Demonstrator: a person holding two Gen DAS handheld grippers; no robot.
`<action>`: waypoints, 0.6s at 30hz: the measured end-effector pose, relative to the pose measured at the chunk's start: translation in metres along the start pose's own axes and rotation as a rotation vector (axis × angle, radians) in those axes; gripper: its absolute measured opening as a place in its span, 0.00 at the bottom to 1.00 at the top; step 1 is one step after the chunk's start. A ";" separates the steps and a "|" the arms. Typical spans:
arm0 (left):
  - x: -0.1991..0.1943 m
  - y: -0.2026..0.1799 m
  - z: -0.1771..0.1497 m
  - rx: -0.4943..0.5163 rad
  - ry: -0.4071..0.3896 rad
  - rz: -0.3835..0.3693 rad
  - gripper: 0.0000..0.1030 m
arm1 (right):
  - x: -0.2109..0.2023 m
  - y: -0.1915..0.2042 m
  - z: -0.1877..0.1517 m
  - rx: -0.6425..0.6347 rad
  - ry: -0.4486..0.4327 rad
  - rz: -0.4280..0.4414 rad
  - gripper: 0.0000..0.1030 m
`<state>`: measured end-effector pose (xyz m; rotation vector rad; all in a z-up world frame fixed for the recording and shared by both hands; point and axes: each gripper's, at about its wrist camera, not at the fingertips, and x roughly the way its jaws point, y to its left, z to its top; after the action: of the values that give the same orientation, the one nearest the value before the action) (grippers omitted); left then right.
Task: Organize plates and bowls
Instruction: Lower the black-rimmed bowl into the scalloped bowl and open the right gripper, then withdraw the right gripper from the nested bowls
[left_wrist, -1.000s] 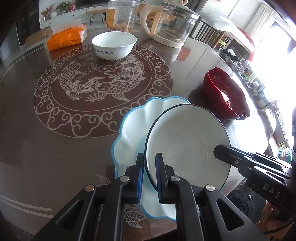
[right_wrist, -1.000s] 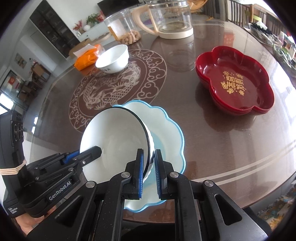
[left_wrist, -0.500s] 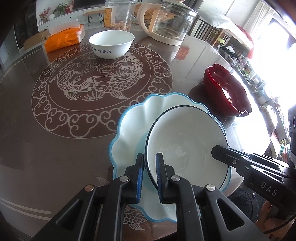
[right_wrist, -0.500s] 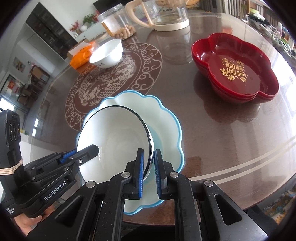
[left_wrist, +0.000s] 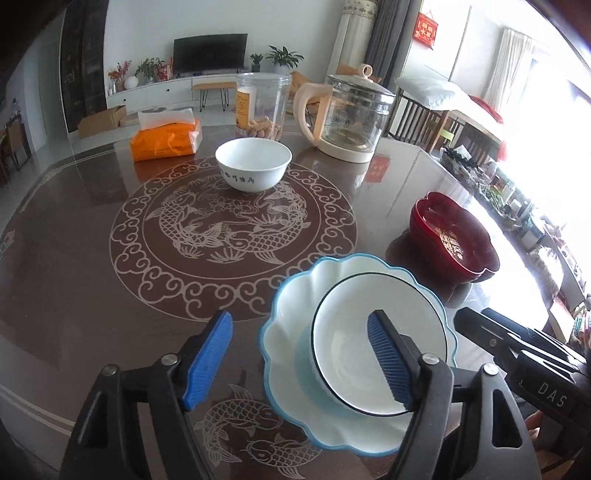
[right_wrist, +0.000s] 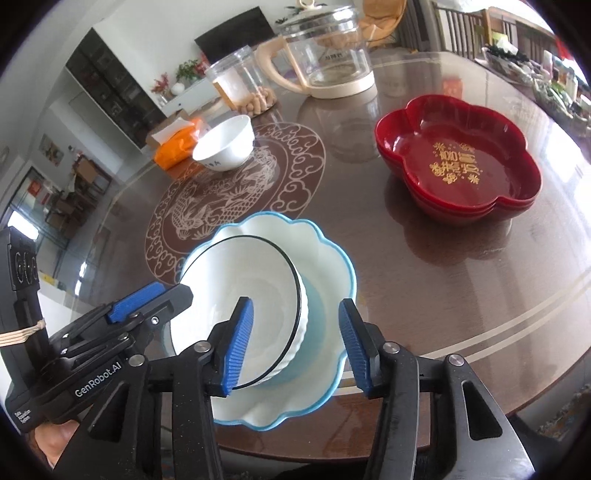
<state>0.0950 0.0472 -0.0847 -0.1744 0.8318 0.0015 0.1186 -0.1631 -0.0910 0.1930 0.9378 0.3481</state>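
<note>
So the black-rimmed white bowl (left_wrist: 376, 343) is sitting inside the scalloped blue-edged plate (left_wrist: 291, 317) near the front edge of the brown table (left_wrist: 74, 266), and both the left gripper (left_wrist: 301, 354) and right gripper (right_wrist: 295, 336) have their jaws opening, pads off the rim, though the bowl's rim is between each pair. Around it there's a red flower-shaped dish (right_wrist: 458, 158) off to the right, well apart. Farther back sit a small white bowl (left_wrist: 253, 168), an orange tissue pack (left_wrist: 166, 142), a clear jar (left_wrist: 262, 105) and a glass kettle (left_wrist: 351, 114), nothing crowding the stack.
</note>
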 end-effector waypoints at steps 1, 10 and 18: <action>-0.008 0.002 -0.002 -0.005 -0.043 0.021 0.84 | -0.011 0.003 -0.005 -0.017 -0.072 -0.055 0.61; -0.030 0.007 -0.027 0.019 -0.125 0.049 0.85 | -0.070 0.042 -0.071 -0.141 -0.545 -0.298 0.73; -0.024 0.009 -0.032 -0.002 -0.080 0.035 0.85 | -0.065 0.052 -0.069 -0.199 -0.544 -0.313 0.75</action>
<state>0.0552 0.0525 -0.0897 -0.1607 0.7552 0.0414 0.0160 -0.1385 -0.0661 -0.0446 0.3810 0.0857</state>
